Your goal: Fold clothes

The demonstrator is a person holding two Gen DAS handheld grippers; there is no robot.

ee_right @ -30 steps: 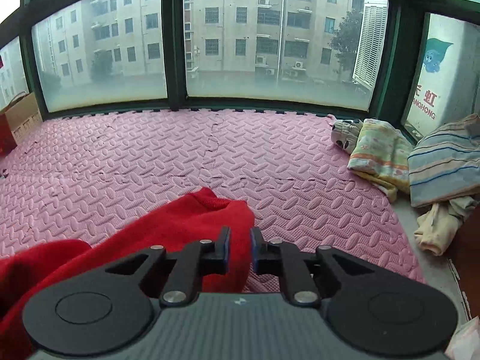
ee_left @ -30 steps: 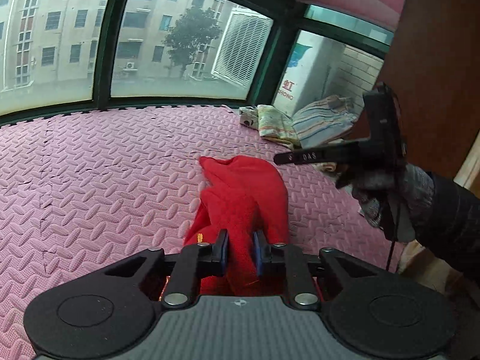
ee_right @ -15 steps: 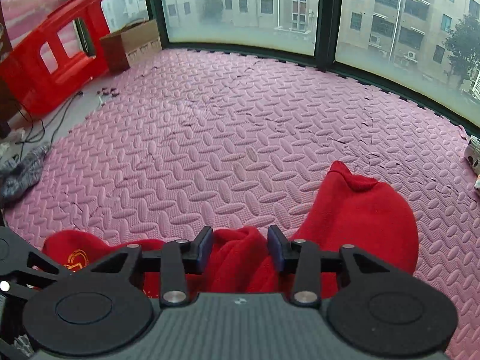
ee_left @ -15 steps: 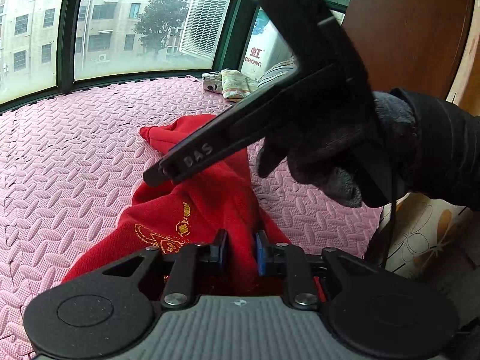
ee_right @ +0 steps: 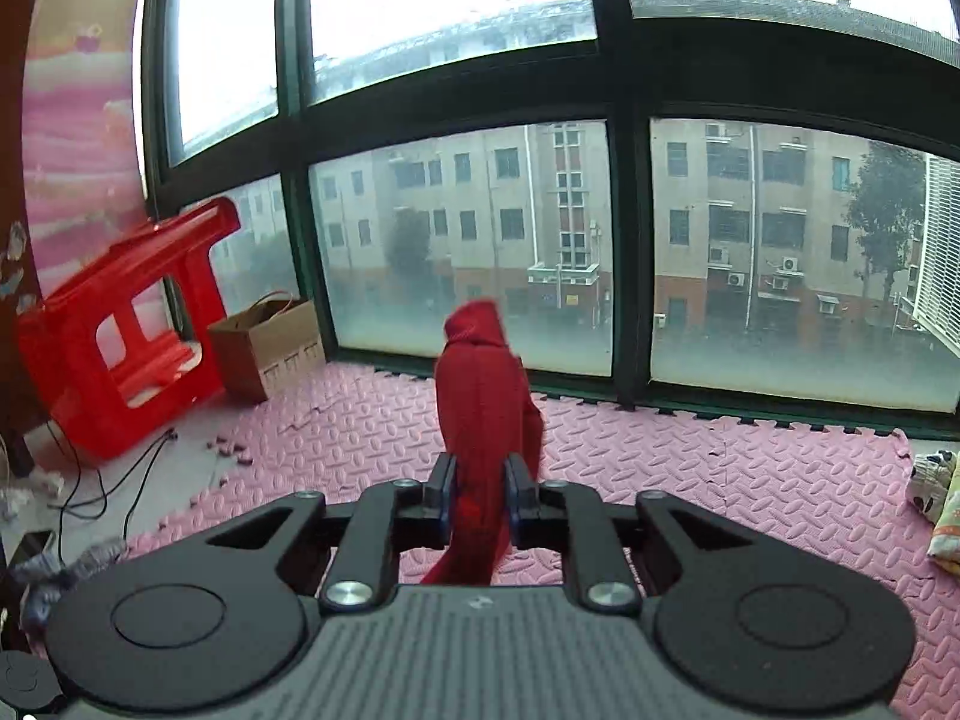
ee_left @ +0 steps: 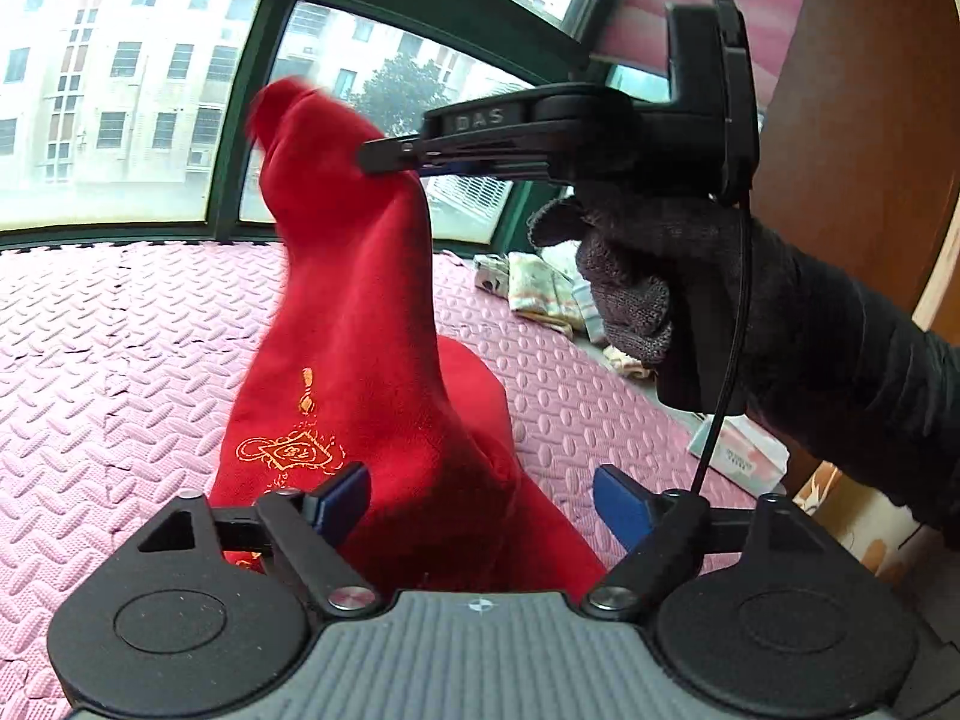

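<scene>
While the right gripper (ee_right: 477, 495) pinches the red garment (ee_left: 354, 324) and holds it up above the pink floor mat (ee_left: 120, 330), the left gripper (ee_left: 480, 501) gapes wide around the hanging cloth. This looks like the lifting-out step. Next, the left probably needs to clamp a lower edge.

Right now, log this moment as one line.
left hand-held gripper: open | right hand-held gripper: shut on red garment | garment: lifted above pink mat

Left tool (ee_left: 480, 495) now spread, off the red garment (ee_left: 354, 324); right tool (ee_right: 478, 489) newly clamped, cloth raised.
</scene>
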